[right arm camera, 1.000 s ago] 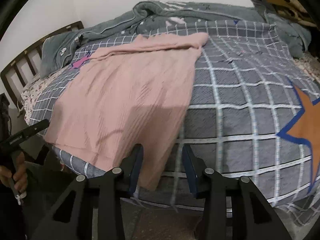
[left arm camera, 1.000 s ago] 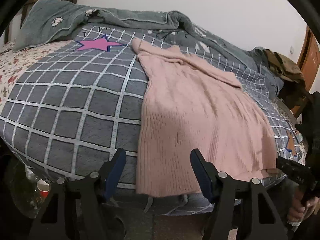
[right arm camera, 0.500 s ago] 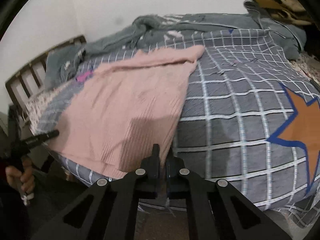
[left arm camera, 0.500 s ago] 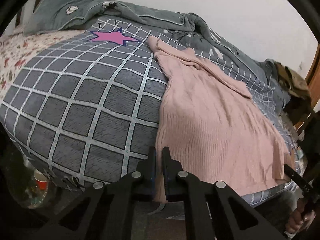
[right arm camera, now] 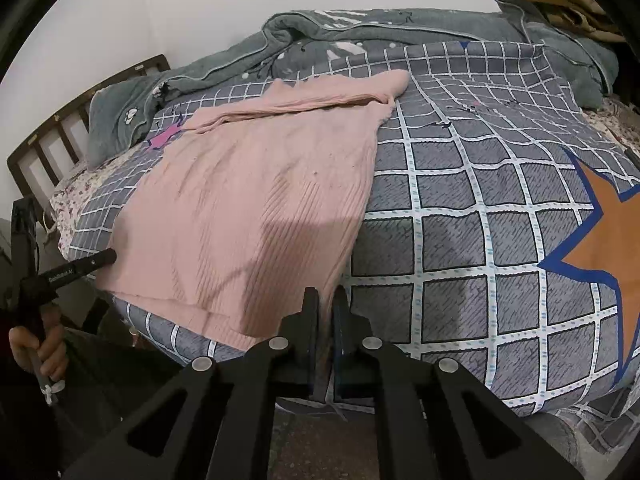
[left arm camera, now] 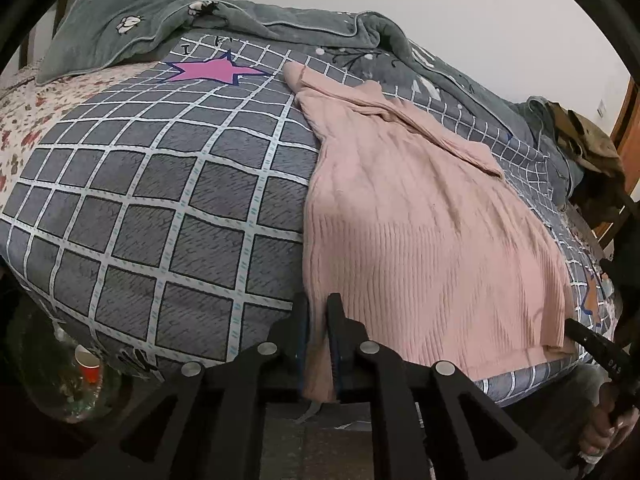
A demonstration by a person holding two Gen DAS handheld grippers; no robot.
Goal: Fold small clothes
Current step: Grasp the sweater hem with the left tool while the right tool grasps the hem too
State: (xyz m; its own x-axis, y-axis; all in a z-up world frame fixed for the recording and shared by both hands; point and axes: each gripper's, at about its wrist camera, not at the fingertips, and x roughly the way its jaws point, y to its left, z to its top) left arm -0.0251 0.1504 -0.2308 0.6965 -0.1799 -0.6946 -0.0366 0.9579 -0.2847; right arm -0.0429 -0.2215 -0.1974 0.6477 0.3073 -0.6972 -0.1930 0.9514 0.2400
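Left wrist view, bottom centre: left gripper [left arm camera: 318,312] pinched tight on the near hem corner of the pink knit sweater [left arm camera: 416,232], a fold of pink cloth pressed between the two pads and hanging just below them. Jaws just brought together on it.

Right wrist view, bottom centre: right gripper [right arm camera: 326,304] likewise clamped, pads nearly together, on the other hem corner of the same sweater [right arm camera: 256,208]; a thin edge of knit caught between them.

Lower left of right view: left hand [right arm camera: 38,350] wrapped around the black handle of its tool. Lower right of left view: right hand [left arm camera: 604,428] on its handle, partly cut off by the frame edge.

Sweater spread flat on the grey checked bedspread [left arm camera: 152,200], hem at the near mattress edge, body running away toward the upper centre of both frames, a sleeve folded across the far end. Ribbed texture visible near the hem.

Lower left of left view, beside the bed at floor level: red paper cup [left arm camera: 89,366].

Farther back: pink star print [left arm camera: 214,70] on the bedspread, upper left of left view; orange star print [right arm camera: 600,248] at right edge of right view. Rumpled grey-green blanket [left arm camera: 248,28] along the far side against the white wall. Dark slatted headboard [right arm camera: 60,136] at left in right view.
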